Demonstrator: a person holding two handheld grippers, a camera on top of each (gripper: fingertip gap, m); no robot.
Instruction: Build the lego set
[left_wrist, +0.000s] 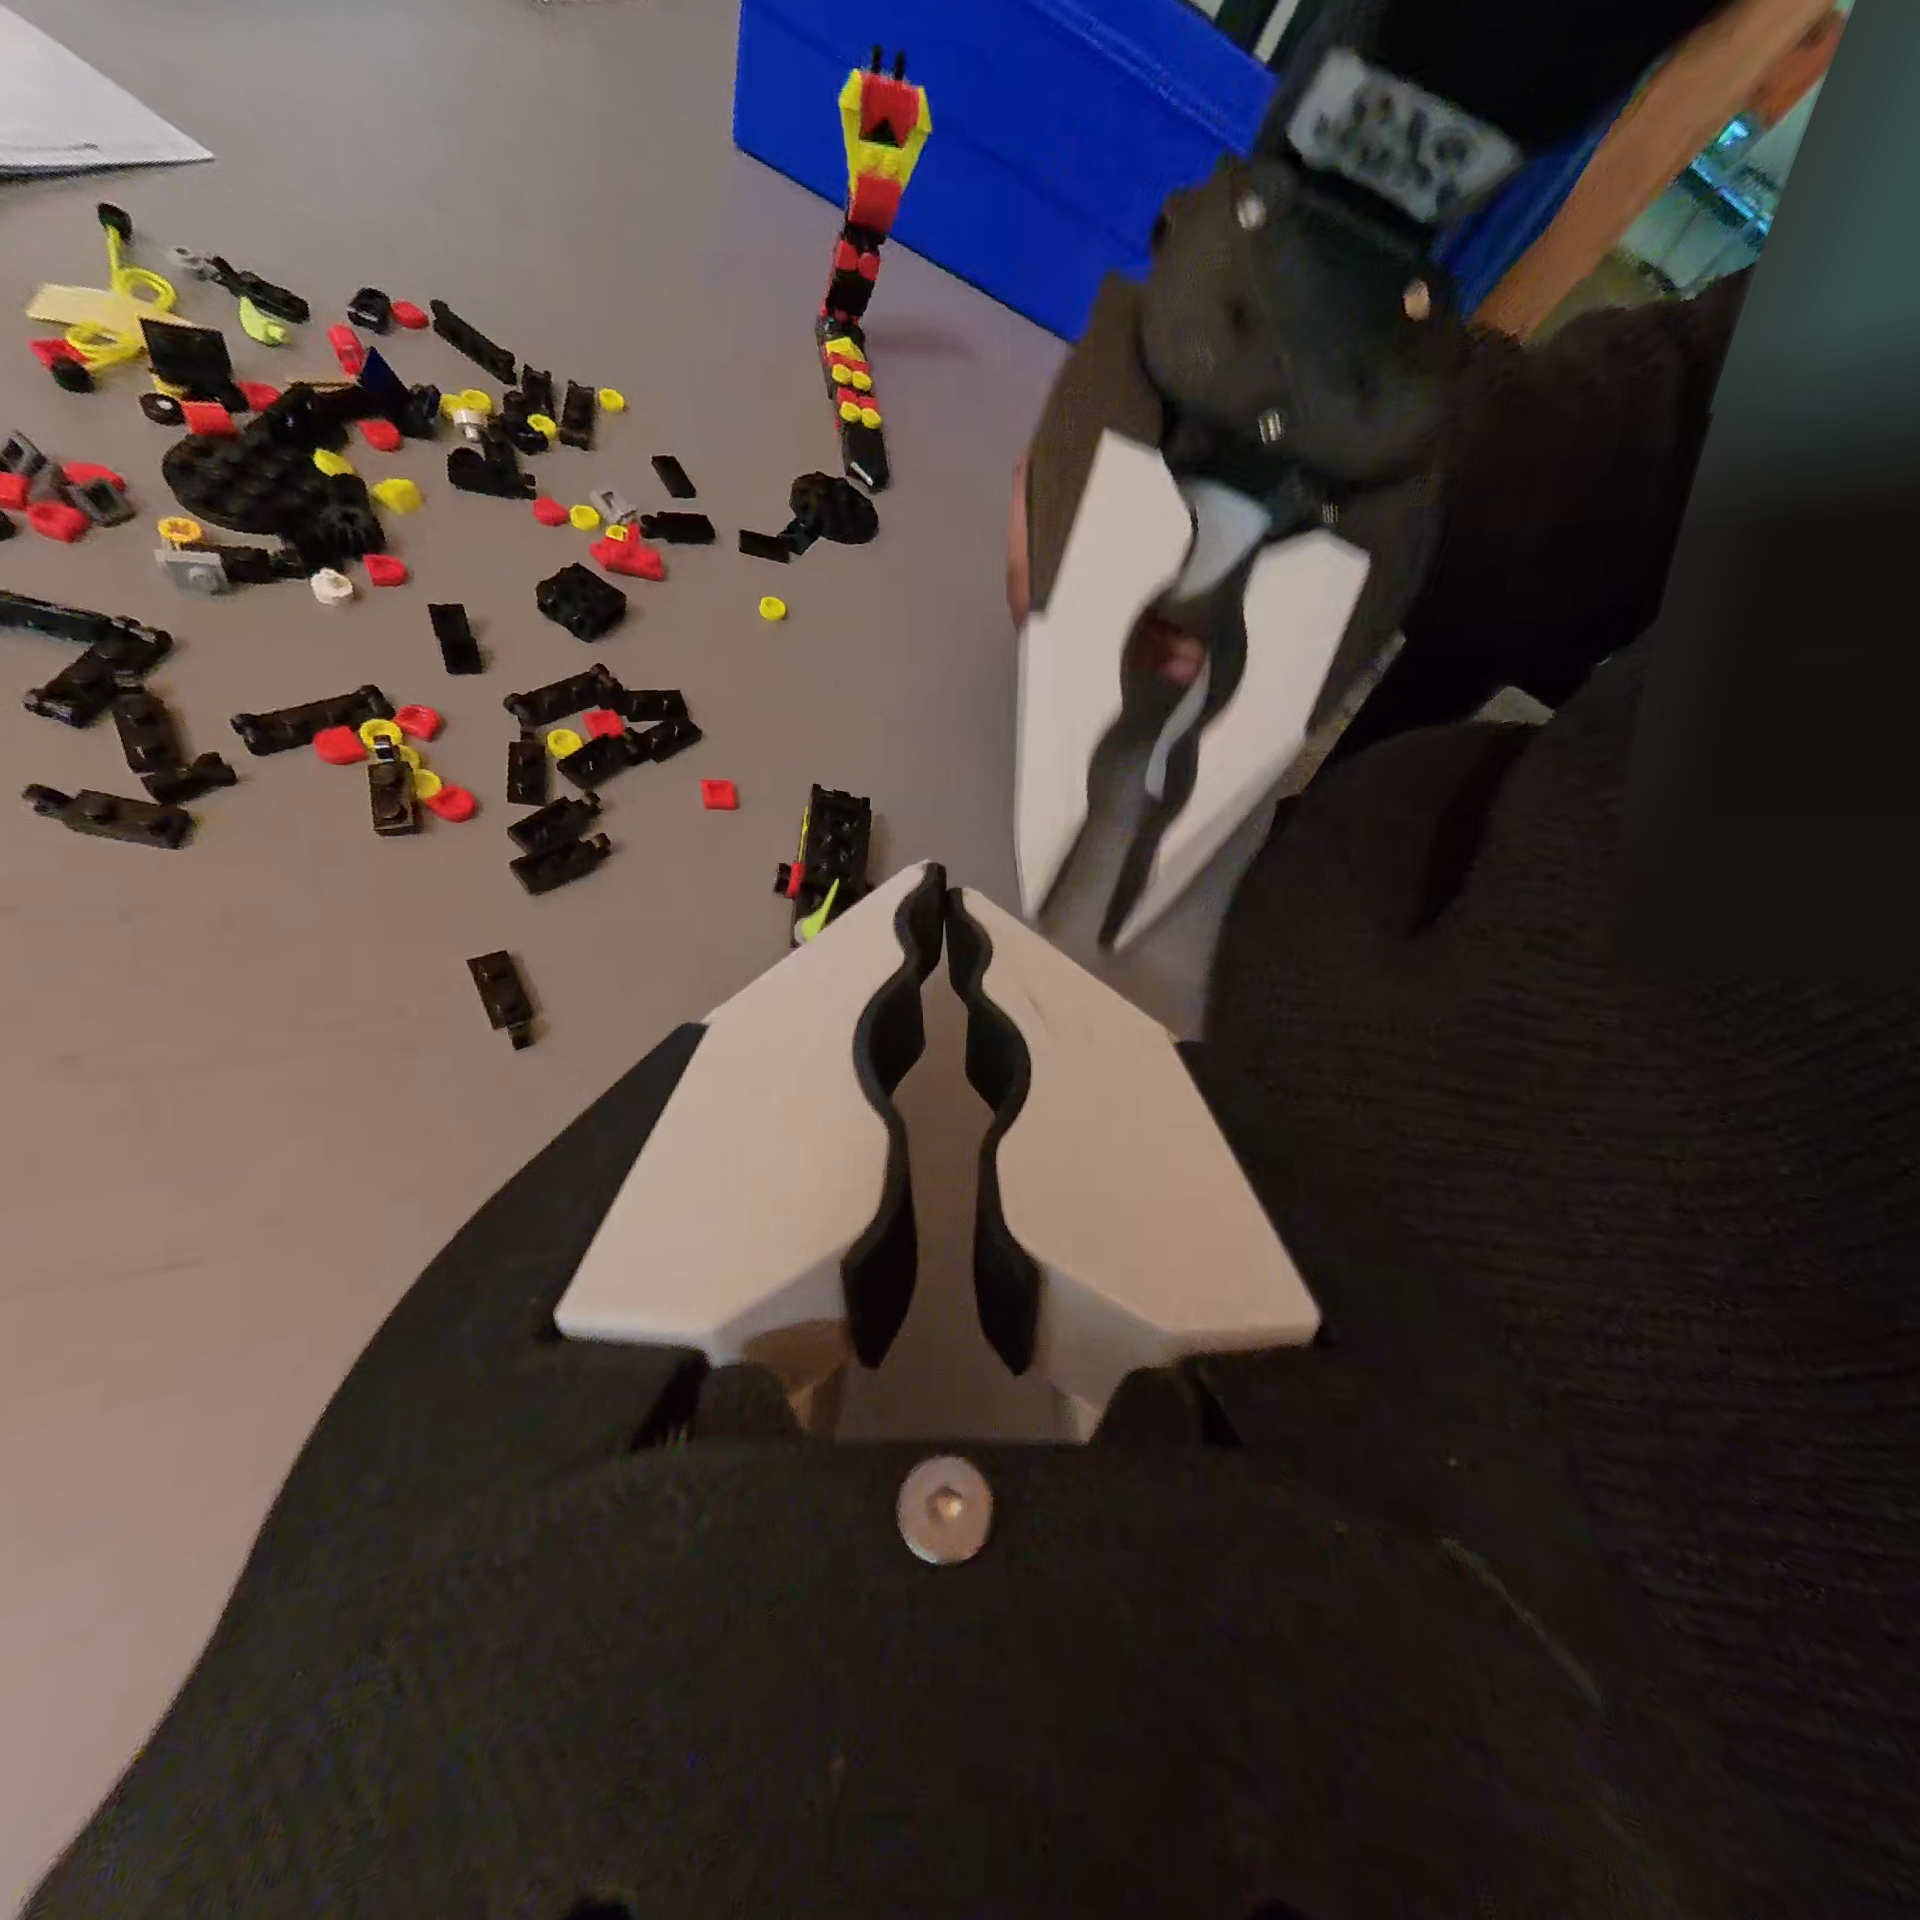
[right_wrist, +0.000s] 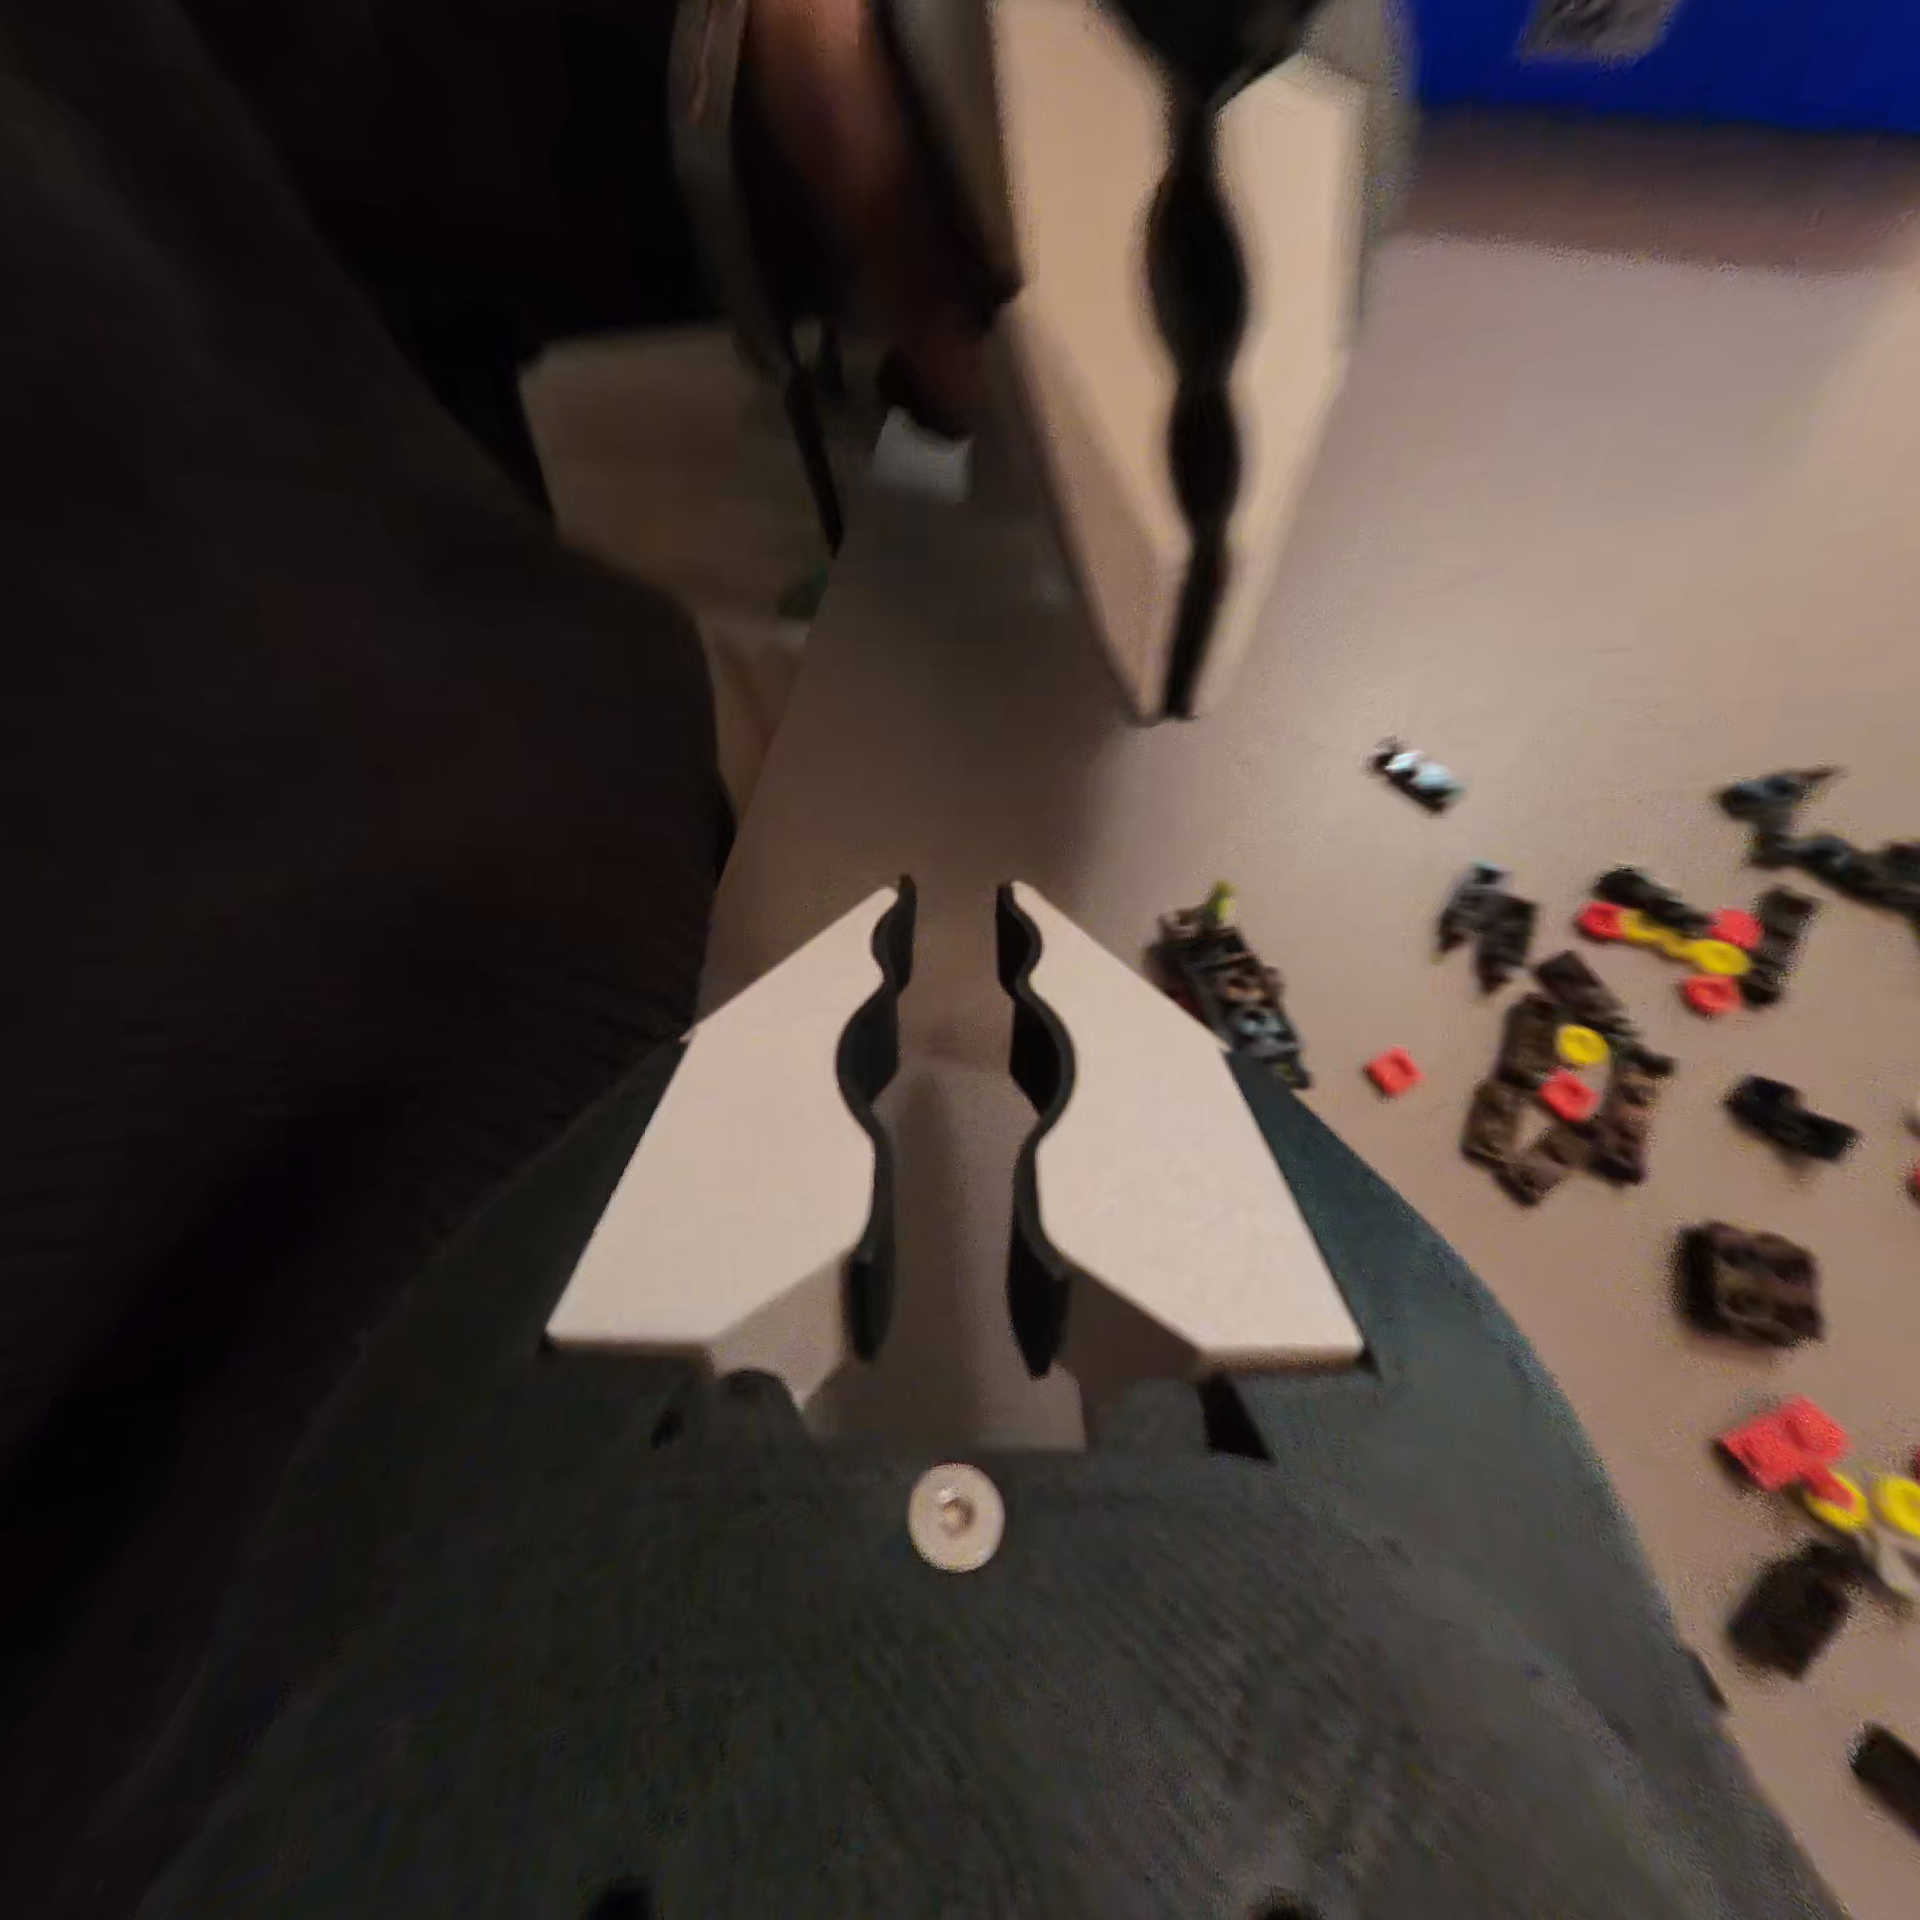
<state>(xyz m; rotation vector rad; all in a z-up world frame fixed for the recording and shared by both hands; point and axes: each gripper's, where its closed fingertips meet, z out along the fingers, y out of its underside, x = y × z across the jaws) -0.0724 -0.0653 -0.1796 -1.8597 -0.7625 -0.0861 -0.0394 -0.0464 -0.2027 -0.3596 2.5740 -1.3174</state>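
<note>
We see the left gripper (left_wrist: 943, 883) low over the grey desk (left_wrist: 312, 1143), its jaws drawn together until the black wavy pads meet at the tips, with nothing between them. Just past those tips lies a black studded plate (left_wrist: 840, 831) with a yellow-green spike at its near end; the white fingers hide part of it.

The right gripper (right_wrist: 954, 896) holds its jaws narrowly apart, a slim gap showing bare desk (right_wrist: 1351, 520), and grips nothing. In the left wrist view that right gripper (left_wrist: 1070, 920) appears smeared by motion, so its tips are hard to make out there, and the hand behind it is mostly covered.

The loose lego pieces (left_wrist: 343, 582), black, red and yellow, are scattered over the desk to the left, well apart from both grippers. A partly built red, yellow and black model (left_wrist: 868, 281) stands upright farther back, near a blue box (left_wrist: 1039, 156) whose top is cut off by the frame. A white sheet (left_wrist: 73, 114) is cropped at the upper left corner.

The right wrist view is blurred throughout: the pieces (right_wrist: 1558, 1081) on its right read only as dark and bright blobs, and the left gripper (right_wrist: 1174, 686) above is streaked. A dark garment (right_wrist: 312, 831) fills the left side.
</note>
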